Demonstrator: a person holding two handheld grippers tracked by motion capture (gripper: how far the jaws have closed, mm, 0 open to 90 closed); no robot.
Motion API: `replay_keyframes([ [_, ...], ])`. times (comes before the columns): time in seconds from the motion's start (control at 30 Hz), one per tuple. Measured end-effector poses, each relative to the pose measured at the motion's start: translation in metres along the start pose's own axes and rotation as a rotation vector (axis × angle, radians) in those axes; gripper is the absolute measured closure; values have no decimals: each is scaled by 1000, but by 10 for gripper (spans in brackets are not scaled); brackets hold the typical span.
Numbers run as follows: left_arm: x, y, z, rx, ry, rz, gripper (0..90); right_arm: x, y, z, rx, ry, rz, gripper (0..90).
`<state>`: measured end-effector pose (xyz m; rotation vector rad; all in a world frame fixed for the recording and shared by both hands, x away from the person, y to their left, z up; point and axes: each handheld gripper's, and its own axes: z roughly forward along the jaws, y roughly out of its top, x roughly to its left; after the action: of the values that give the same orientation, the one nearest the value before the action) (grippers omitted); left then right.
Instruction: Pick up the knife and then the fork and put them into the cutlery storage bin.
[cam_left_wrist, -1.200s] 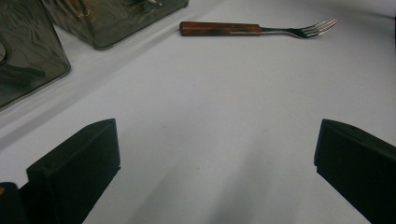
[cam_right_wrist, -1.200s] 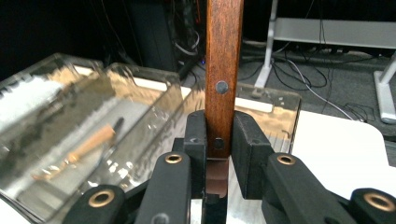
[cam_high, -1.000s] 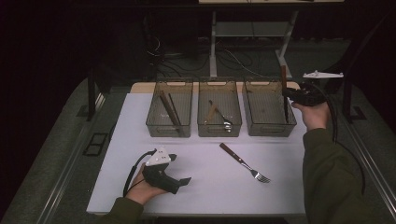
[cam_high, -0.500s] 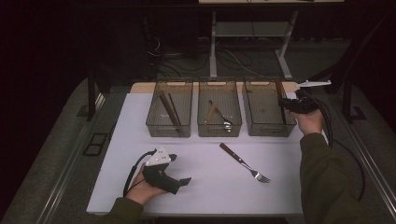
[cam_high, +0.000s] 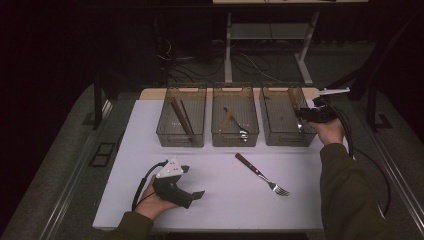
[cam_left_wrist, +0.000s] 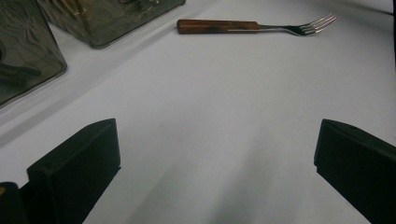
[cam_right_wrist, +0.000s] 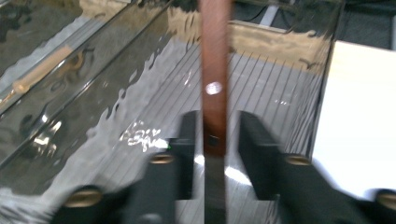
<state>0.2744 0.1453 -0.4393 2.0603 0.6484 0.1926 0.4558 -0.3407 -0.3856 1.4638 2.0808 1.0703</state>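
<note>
Your R gripper (cam_high: 303, 114) sits at the near-right edge of the rightmost bin (cam_high: 280, 139), and its jaws have just been opening: the wood-handled knife (cam_right_wrist: 214, 84) stands between the pads w/ a slim gap each side, not pinched, handle leaning up toward the bin's far wall. Your L gripper (cam_high: 192, 196) rests on the white mat (cam_high: 215, 200) w/ jaws wide apart and nothing between them. The fork (cam_left_wrist: 252, 26) lies well ahead of it, near the middle bin (cam_high: 235, 137).
</note>
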Motion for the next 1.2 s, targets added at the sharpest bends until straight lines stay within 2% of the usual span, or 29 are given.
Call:
replay_keyframes([
  [0.03,0,0,0,0,0,-1,0,1,0,-1,-6,7,12,517],
  [0.17,0,0,0,0,-2,0,0,4,1,-9,-27,41,15,436],
  [0.37,0,0,1,1,-2,0,0,17,-5,-28,-67,97,11,406],
  [0.43,-1,0,1,3,-1,2,0,23,-9,-35,-80,129,20,401],
  [0.73,1,0,-1,-7,2,6,0,52,-32,-51,-63,168,-75,363],
  [1.2,4,-2,-6,-24,-1,0,0,89,-66,-52,-7,273,-124,341],
])
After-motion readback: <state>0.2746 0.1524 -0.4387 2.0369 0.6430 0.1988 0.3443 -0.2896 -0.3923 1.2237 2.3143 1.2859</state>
